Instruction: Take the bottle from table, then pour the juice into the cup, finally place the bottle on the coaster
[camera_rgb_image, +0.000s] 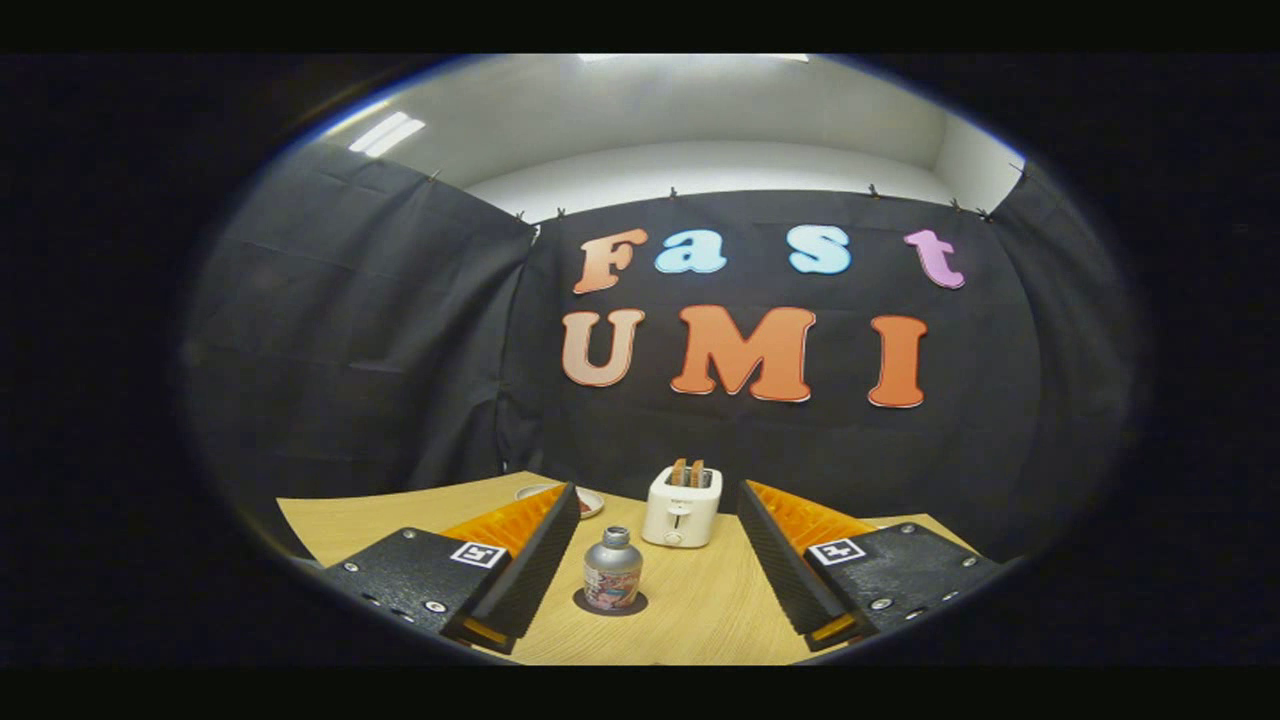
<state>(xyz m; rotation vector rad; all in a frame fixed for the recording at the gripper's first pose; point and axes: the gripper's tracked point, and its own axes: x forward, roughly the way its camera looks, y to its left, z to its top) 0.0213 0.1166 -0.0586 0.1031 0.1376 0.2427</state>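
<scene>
A small silver bottle (612, 570) with a coloured label stands upright on a dark round coaster (610, 603) on the wooden table (700, 610). It sits in the gap between my two fingers, nearer the left one, touching neither. My gripper (657, 495) is open wide, its black-and-orange fingers (540, 545) spread to either side of the bottle with nothing held between them.
A white toaster (681, 506) with two slices of toast stands beyond the bottle, near the back of the table. A small plate (585, 497) lies partly hidden behind the left finger. Black cloth walls close the booth behind and to the left.
</scene>
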